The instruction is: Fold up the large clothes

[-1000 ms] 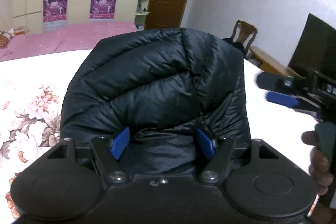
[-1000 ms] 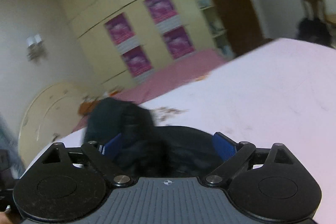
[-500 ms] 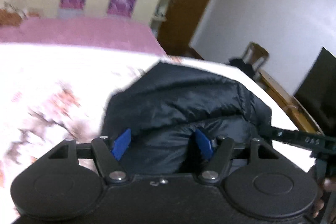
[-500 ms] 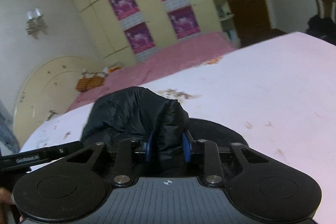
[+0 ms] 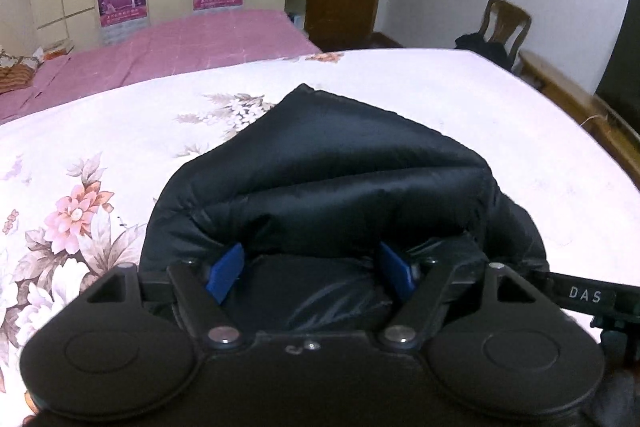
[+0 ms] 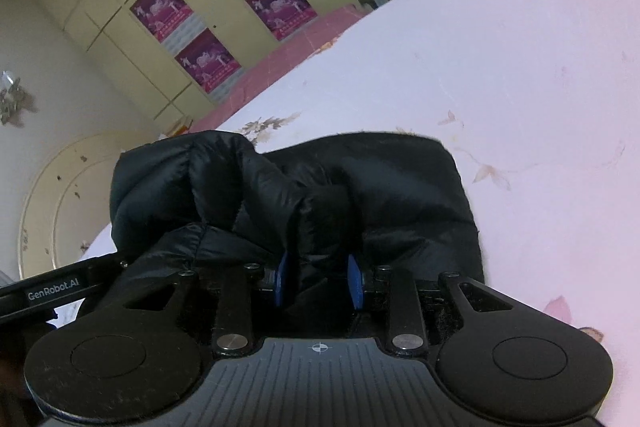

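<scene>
The jacket (image 5: pixel 332 187) lies bunched in a puffy heap on the bed (image 5: pixel 500 115), near its front edge, well clear of the far edge and the pink quilt (image 5: pixel 180 47) beyond.

The right tool (image 6: pixel 318 281) is clamped on a thick ridge of the jacket (image 6: pixel 304 195), its blue pads pressed into the fabric. The left tool (image 5: pixel 314 273) has its jaws opening, with a wide fold of padding bulging between them; whether the pads are pressing on it I cannot tell.

The main risk, as I judge it, is that slick quilted shell sliding out of the left tool as it widens, so the fold springs back up. The right tool holds only a narrow pinch of a bulky garment; pulling on it could drag the whole heap across the bed rather than laying a layer flat. Trapped air may also make any fold puff open.
</scene>
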A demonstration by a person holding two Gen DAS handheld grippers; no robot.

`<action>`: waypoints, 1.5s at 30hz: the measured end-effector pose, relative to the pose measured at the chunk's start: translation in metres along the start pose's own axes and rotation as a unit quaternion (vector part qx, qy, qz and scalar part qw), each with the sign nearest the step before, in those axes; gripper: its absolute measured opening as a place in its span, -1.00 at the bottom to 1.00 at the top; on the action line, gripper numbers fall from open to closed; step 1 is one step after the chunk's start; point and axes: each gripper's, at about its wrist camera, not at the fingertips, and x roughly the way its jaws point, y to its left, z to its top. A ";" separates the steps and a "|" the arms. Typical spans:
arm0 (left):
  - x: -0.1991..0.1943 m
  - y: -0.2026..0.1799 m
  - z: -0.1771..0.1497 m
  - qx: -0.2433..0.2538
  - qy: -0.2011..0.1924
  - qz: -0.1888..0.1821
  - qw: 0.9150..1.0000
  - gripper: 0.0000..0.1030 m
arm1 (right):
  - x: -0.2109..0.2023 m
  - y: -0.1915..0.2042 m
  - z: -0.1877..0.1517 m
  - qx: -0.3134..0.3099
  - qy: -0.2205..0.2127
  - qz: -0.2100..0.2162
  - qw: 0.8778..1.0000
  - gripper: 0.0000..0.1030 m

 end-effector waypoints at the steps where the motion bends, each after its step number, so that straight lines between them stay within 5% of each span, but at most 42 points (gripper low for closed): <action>1: -0.001 -0.002 0.000 0.003 0.002 0.003 1.000 0.42 | -0.001 0.002 0.001 -0.003 0.003 -0.003 1.000 -0.45; 9: -0.008 -0.001 0.002 0.022 0.014 -0.002 1.000 0.44 | -0.023 0.038 0.010 -0.074 0.001 -0.044 0.996 -0.44; 14: -0.012 0.002 0.005 0.021 0.015 -0.011 1.000 0.45 | -0.054 0.068 0.009 -0.121 -0.045 -0.057 0.990 -0.44; 19: -0.055 0.006 0.000 0.018 -0.025 -0.025 0.999 0.47 | -0.091 0.093 -0.005 -0.159 -0.055 -0.031 0.985 -0.44; 27: -0.122 0.027 -0.084 -0.012 -0.026 -0.086 0.996 0.38 | -0.105 0.107 -0.059 -0.206 0.007 -0.010 0.979 -0.44; 31: -0.114 0.019 -0.123 0.008 0.000 -0.065 0.998 0.45 | -0.089 0.090 -0.100 -0.252 0.056 -0.069 0.964 -0.44; 38: -0.099 0.025 -0.123 0.011 0.019 -0.065 0.998 0.46 | -0.063 0.069 -0.100 -0.233 0.086 -0.072 0.966 -0.44; 45: -0.114 0.070 -0.066 -0.030 -0.075 -0.053 0.995 0.44 | -0.106 0.106 -0.026 -0.269 -0.050 -0.035 0.961 -0.44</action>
